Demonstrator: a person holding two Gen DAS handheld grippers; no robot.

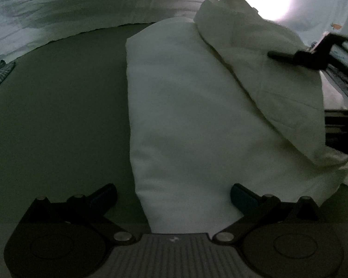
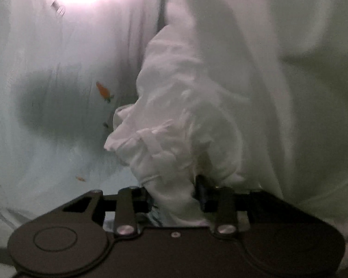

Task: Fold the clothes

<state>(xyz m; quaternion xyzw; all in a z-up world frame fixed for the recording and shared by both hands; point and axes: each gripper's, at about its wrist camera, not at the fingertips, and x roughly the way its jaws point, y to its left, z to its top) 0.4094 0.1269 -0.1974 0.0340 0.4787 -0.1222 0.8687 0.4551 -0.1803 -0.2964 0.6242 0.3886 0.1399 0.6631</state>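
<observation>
Two grippers over dim grey-green surface point(image 1: 58, 120). Left gripper point(image 1: 174, 197): jaws wide, nothing gripped, straddling near end of long folded white cloth garment point(image 1: 185, 115), which lies flat w/ a flap doubled over its right side. Right gripper point(image 2: 174, 199): bunched white fabric sits between fingers, can't tell if pads press it. Carrot-print pale sheet point(image 2: 58, 92) behind.

A home bedroom is showing here: a pale bedsheet point(image 1: 58, 16) printed with small carrots point(image 2: 103, 91) is lying bunched along the far edge of a dark flat surface point(image 1: 58, 120), where white clothing point(image 1: 185, 120) is resting under bright lamp glare.
</observation>
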